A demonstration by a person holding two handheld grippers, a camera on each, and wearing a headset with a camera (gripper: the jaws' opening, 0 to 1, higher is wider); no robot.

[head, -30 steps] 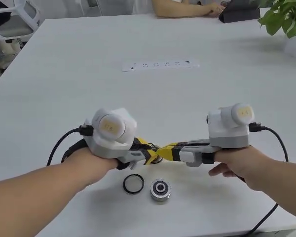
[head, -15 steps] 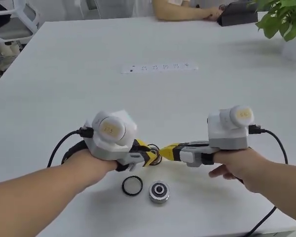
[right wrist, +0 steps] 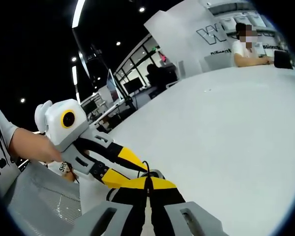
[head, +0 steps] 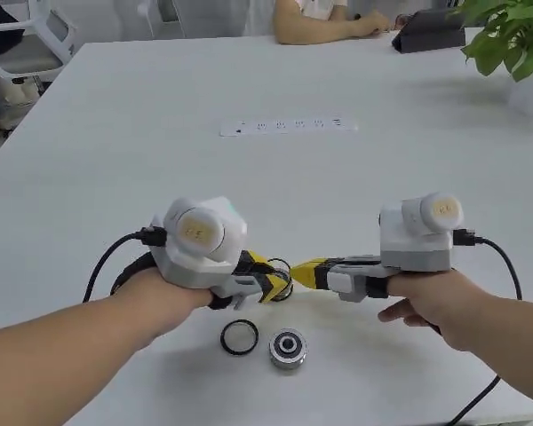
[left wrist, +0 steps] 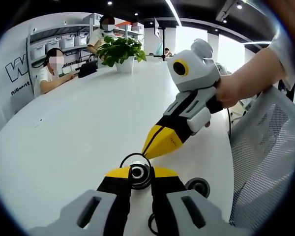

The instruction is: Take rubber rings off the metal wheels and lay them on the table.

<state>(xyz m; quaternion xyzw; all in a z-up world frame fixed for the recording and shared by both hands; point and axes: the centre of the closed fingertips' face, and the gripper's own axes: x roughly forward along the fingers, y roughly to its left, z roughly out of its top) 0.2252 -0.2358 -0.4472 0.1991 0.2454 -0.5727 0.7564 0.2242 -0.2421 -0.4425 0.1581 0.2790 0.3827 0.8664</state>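
Bright, even overhead light; soft shadows on the white table (head: 160,133); the 2 gripper views bend at their edges.

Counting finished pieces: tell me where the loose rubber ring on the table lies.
Head view: the loose rubber ring lies flat on the table, just left of the bare metal wheel and nearer the person than the left gripper.

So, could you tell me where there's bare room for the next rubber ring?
The table is bare from the left gripper and right gripper up to the power strip. Crowded nearer you: a loose rubber ring and a metal wheel.
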